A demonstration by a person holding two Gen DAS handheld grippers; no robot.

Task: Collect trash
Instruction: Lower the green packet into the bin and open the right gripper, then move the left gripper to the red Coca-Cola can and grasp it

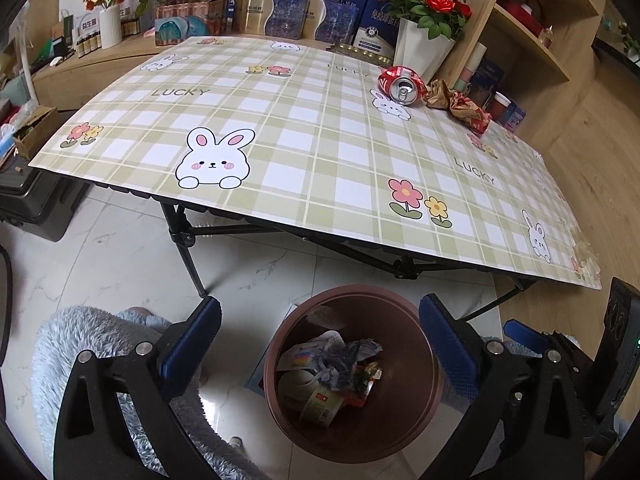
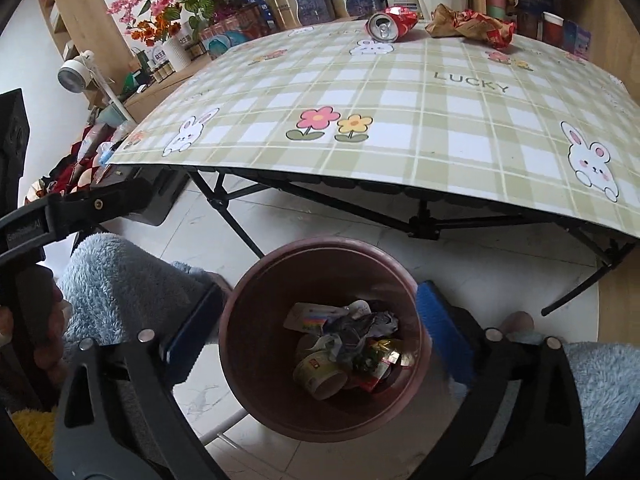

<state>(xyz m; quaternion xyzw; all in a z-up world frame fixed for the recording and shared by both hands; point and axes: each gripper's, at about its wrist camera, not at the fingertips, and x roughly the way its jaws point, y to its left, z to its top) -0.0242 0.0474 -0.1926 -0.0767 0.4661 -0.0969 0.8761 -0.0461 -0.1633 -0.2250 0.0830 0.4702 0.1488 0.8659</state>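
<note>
A brown round bin [image 1: 276, 356] [image 2: 240, 344] stands on the floor in front of the table, holding crumpled paper, wrappers and a small cup. My left gripper [image 1: 320, 320] hangs above it, open and empty. My right gripper [image 2: 320, 304] also hovers over the bin, open, with nothing between its blue pads [image 2: 436, 316]. On the far side of the checked table [image 1: 304, 120] [image 2: 400, 100] lie a crushed red can [image 1: 400, 85] [image 2: 390, 23] and a crumpled brown-red wrapper [image 1: 456, 105] [image 2: 468, 26], side by side.
Boxes, flower vases [image 1: 420, 50] and a wooden shelf [image 1: 532, 32] crowd the space behind the table. Black folding table legs [image 1: 188, 248] stand just beyond the bin. A person's fluffy blue sleeves [image 2: 120, 280] flank the bin. White marble floor lies around it.
</note>
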